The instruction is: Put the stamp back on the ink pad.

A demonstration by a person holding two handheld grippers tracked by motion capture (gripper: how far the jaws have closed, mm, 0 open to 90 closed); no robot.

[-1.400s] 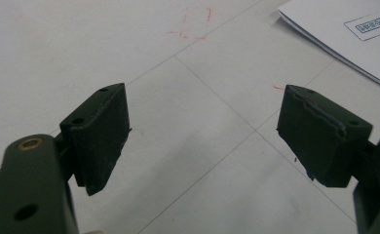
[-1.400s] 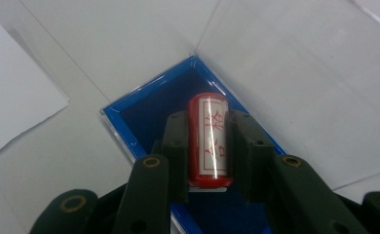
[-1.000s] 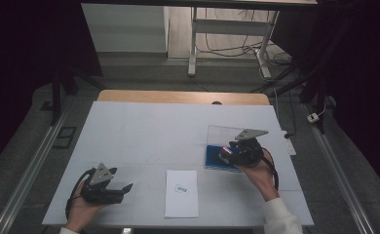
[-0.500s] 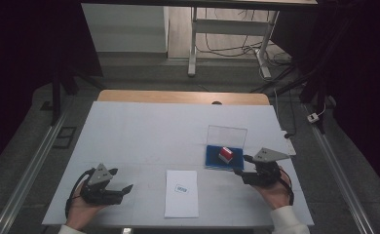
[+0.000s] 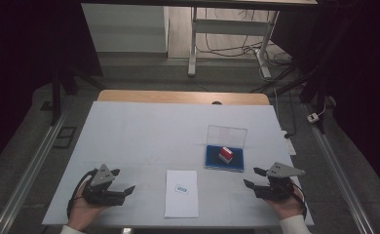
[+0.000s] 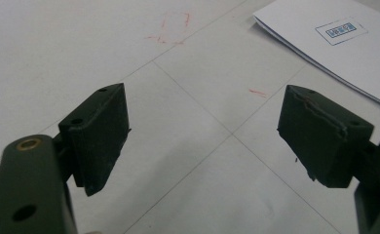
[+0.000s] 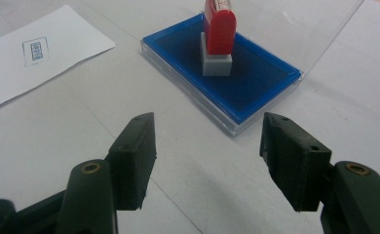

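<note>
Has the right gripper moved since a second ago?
Yes. The right gripper has pulled back from over the ink pad toward the table's near edge; it is open and empty, leaving the stamp on the pad.

A white-topped table (image 5: 144, 131) with a wooden far edge stands on a grey floor (image 5: 129, 73). Beyond it a white metal frame (image 5: 227, 29) rises over loose cables (image 5: 237, 48) — darkness on both sides. Metal rails (image 5: 27, 175) flank the table.
</note>
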